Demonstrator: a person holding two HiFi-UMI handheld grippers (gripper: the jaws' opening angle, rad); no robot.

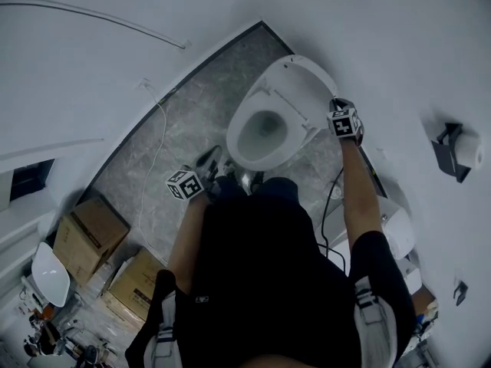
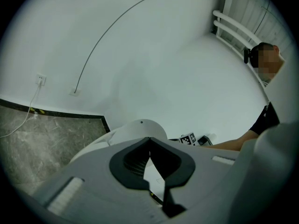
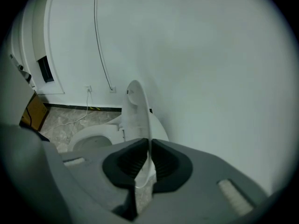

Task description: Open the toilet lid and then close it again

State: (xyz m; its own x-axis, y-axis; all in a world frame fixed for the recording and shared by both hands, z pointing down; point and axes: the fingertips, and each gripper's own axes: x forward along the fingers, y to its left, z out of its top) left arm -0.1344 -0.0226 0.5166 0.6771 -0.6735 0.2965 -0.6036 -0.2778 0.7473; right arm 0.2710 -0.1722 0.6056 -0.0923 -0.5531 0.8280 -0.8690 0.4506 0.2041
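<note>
The floor (image 1: pixel 199 113) is grey marbled tile, edged by a dark strip along the white wall. The toilet (image 1: pixel 244 121) stands on it against the wall. Two brown cardboard boxes (image 1: pixel 88 232) sit side by side, well apart from the toilet, and a thin white cable (image 1: pixel 162 133) trails across the tile towards them

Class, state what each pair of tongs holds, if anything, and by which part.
Right tongs grip the raised toilet lid by its thin rim; left tongs are shut, holding nothing.
</note>
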